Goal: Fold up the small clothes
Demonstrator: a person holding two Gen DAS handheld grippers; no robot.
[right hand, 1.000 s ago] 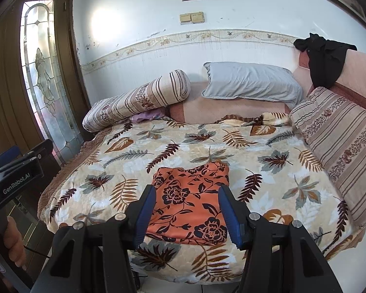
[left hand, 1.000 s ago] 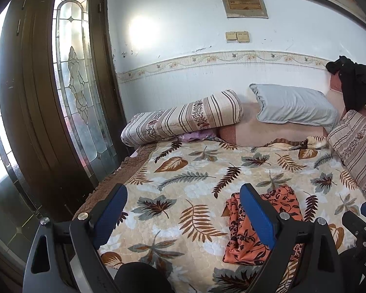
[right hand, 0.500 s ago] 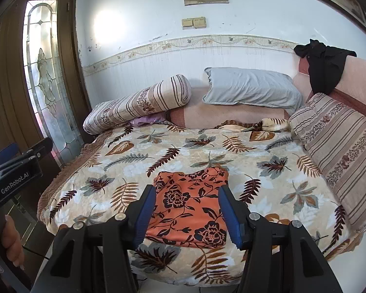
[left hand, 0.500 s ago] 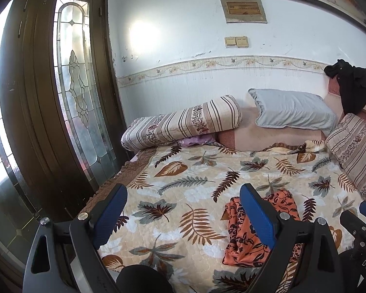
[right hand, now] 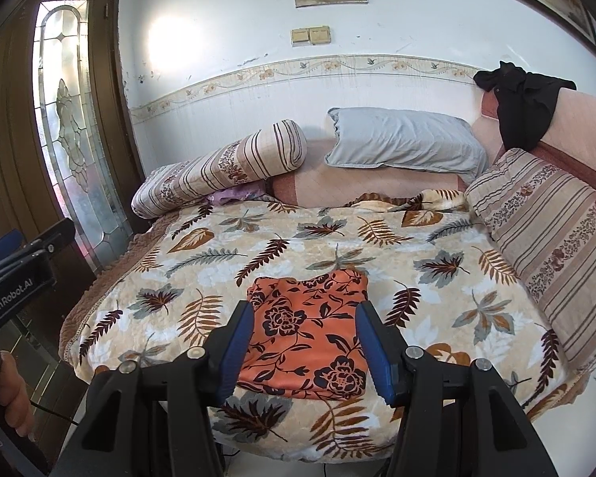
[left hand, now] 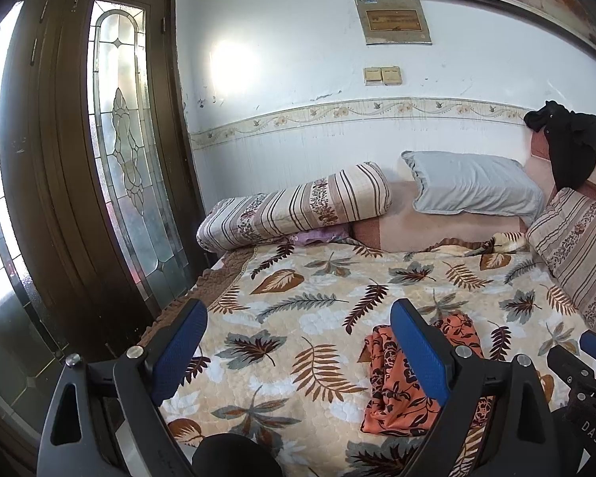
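Your right tongs (right hand: 304,348), released and empty, hang straight in front of the orange floral garment (right hand: 310,338) on the bed (right hand: 437,286); its long axis runs away from you. Your left tongs (left hand: 298,349), also released, have it off to their right. Since a second ago, both tongs have drawn back slightly.

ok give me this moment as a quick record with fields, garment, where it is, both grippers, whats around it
garment: orange floral-print cloth, folded into a rough rectangle
location: flat on the leaf-patterned beige bedspread, near the front edge of the bed
left gripper: open, holding nothing, above the bedspread to the left of the cloth
right gripper: open, holding nothing, lined up with the cloth, not touching it
behind: striped bolster roll, grey pillow against the wall
right side: striped cushion, black garment draped over the headboard
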